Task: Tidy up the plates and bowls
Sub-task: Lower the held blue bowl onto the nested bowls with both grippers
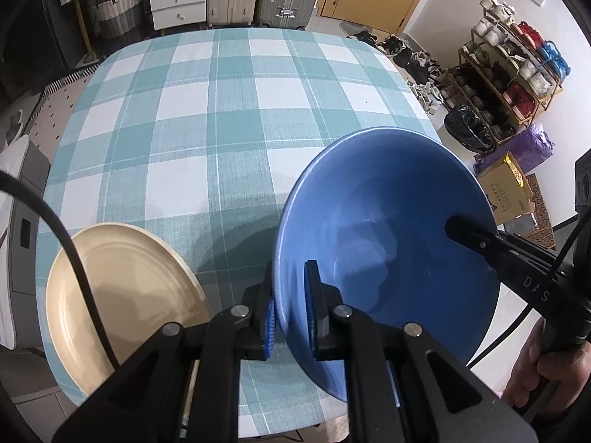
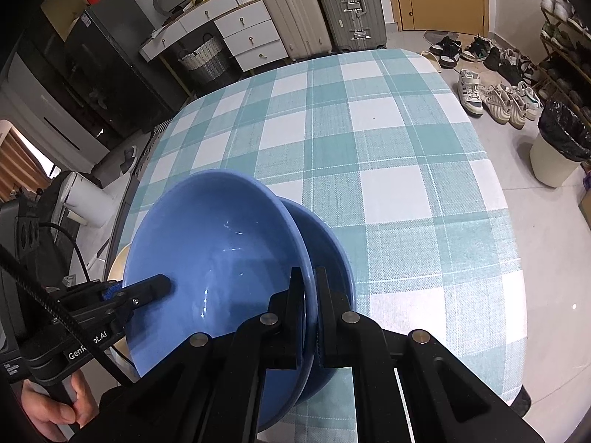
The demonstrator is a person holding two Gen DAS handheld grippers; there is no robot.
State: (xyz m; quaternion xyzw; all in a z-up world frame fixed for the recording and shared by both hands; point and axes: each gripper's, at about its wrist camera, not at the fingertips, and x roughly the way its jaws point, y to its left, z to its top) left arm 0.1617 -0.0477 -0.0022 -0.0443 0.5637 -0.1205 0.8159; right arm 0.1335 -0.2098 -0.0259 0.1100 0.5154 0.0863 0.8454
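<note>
Blue bowl (image 1: 384,221), L claw (image 1: 291,310) + R claw (image 2: 309,317) gripping rim

Black claw (image 1: 290,310), blue pads, silver screws, black cable (image 1: 74,258).

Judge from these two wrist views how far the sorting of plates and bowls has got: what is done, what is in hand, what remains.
Done: nothing looks finally placed.
In hand: the blue bowl is clamped on opposite rims by the left gripper and the right gripper; the right wrist view shows a second blue bowl right behind it.
Left: setting the bowls down, and the beige plate at the checked table's near edge.
</note>
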